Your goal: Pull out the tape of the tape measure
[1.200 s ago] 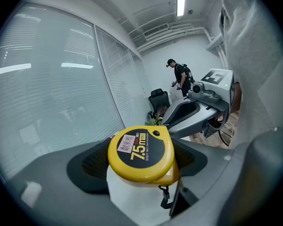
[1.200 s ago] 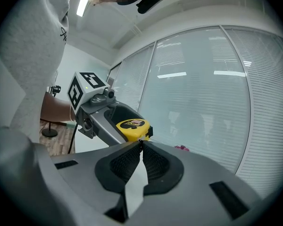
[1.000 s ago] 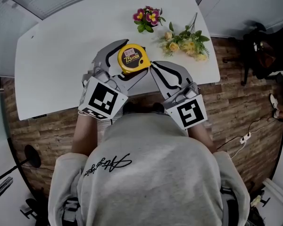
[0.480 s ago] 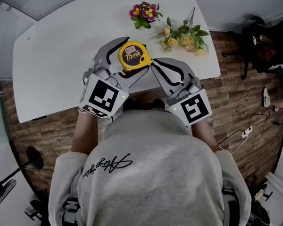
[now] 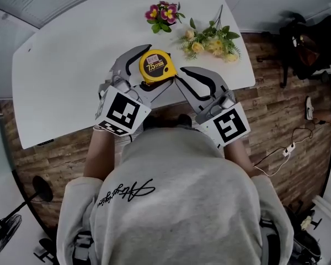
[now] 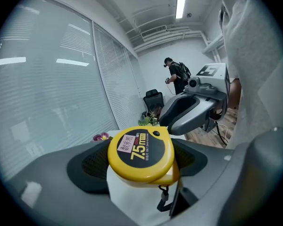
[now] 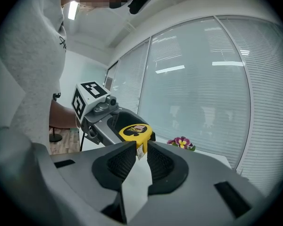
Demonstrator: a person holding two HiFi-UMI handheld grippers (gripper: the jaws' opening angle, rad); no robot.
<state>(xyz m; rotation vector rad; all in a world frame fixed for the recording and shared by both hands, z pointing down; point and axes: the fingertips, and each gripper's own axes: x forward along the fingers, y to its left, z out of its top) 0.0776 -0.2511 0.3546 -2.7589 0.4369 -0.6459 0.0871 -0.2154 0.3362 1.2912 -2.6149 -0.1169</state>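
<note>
Tape measure (image 6: 140, 153) clamped in left tool (image 5: 160, 65); right tool (image 5: 179, 74) pinching tape tip (image 7: 141, 149); flowers (image 5: 209, 40) beyond.

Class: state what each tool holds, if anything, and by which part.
The left tool holds the yellow tape measure by its case, across the sides. The right tool pinches the tape's end tab at the case mouth.

Table: white table (image 5: 60, 76), rounded corners.
Floor: brown wood planks (image 5: 276, 120) around the table, with a white power strip (image 5: 289, 147) lying to its right.
Windows: blind-covered glazing (image 6: 52, 79) beyond the table's far edge.
Light: ceiling strip lamp (image 6: 181, 1) — lit, high beyond the table.
Chair: dark office chair (image 6: 152, 99) past the table.
</note>
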